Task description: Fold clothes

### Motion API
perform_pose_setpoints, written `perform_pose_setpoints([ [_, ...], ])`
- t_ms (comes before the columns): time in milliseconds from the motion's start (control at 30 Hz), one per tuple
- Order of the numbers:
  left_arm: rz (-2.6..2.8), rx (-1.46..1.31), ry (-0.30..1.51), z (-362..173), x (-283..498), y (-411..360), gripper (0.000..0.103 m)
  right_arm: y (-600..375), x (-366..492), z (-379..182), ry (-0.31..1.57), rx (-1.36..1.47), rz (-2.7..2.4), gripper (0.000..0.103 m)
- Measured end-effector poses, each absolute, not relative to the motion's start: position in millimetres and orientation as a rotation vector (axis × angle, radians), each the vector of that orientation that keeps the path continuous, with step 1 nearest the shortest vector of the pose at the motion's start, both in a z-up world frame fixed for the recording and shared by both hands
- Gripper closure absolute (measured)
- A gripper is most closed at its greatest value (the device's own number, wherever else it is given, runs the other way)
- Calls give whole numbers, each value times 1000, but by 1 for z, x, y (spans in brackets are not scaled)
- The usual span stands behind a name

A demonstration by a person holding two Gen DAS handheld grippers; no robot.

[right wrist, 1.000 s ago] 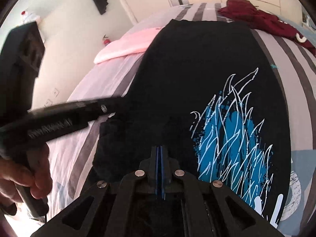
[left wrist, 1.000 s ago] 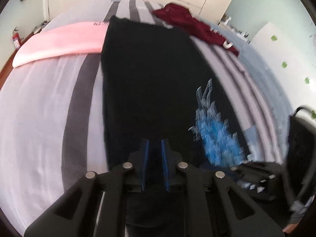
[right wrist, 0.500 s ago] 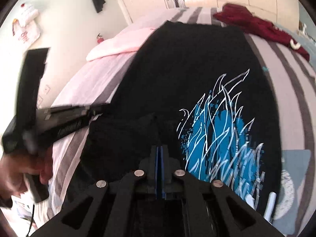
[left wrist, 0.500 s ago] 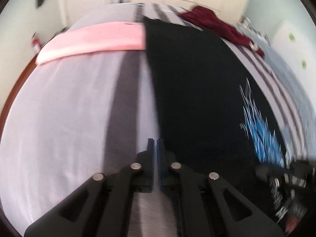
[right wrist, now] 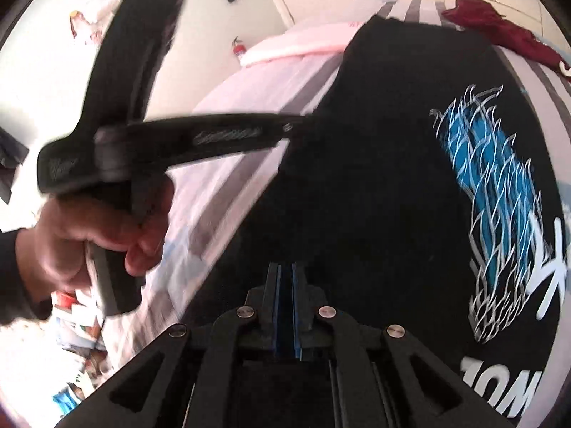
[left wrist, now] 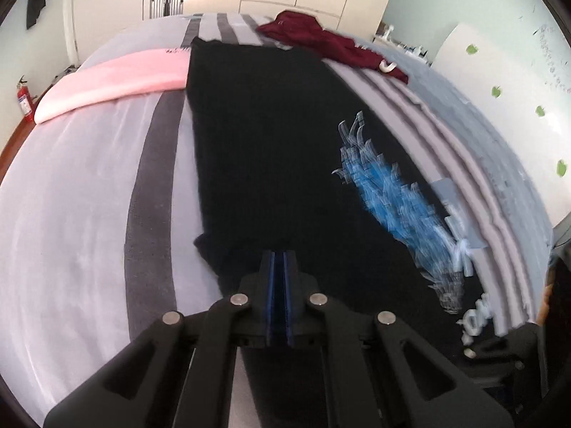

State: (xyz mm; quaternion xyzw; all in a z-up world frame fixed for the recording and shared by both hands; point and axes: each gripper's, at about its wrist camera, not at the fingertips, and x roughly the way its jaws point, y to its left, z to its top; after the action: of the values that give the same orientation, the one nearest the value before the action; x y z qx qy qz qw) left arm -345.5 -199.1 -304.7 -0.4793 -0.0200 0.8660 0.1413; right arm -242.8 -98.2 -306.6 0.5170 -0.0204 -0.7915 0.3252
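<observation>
Lengthwise down the middle of the bed (left wrist: 71,196) lies a black T-shirt (left wrist: 271,135), spread flat on the grey-and-white striped cover, its far end reaching toward the pillow end and its near end at the bed's near edge. A blue and white graphic print (left wrist: 389,196) sits on the shirt's right half, blurred in the left wrist view and clearer in the right wrist view (right wrist: 496,192), with white lettering (right wrist: 499,388) below it near the bed's near edge.

The left gripper (left wrist: 279,260) hangs over the shirt's left side near the near edge, where the fabric bunches into a small fold; its blue-lined jaws are almost pressed together with a thin gap, and whether cloth sits between them cannot be told. The right gripper (right wrist: 285,271) is above the near part of the same shirt, jaws likewise drawn nearly together, and any pinch of fabric cannot be confirmed. In the right wrist view the left hand (right wrist: 92,242) grips the black handle of the other tool, its arm reaching across to the shirt's left edge.

A pink pillow (left wrist: 114,78) rests against the shirt's far left corner. A dark red garment (left wrist: 321,41) lies crumpled at the bed's far right. A red fire extinguisher (left wrist: 23,98) stands by the left wall.
</observation>
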Motion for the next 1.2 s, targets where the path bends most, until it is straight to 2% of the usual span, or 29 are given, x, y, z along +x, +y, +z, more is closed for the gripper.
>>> perform_pose_setpoints([
  [133,2514,-1411,-35,-321,-358,-208,101,-86,-231,-324,-18,1393,-2065,97],
  [400,2580,-1375,-125,-302,-351,-217,101,-62,-217,-324,20,1401,-2044,98],
  [500,2623,-1345,-152,-292,-344,-224,100,-61,-226,-310,3,1380,-2076,98],
  [700,2608,-1357,-9,-304,-355,-206,100,-54,-254,-305,-38,1354,-2162,97],
  [900,2624,-1377,-39,-314,-365,-214,100,-35,-273,-323,-65,1409,-2158,98],
  [1200,2680,-1355,-132,-295,-350,-237,98,-51,-314,-294,-60,1310,-2223,95],
])
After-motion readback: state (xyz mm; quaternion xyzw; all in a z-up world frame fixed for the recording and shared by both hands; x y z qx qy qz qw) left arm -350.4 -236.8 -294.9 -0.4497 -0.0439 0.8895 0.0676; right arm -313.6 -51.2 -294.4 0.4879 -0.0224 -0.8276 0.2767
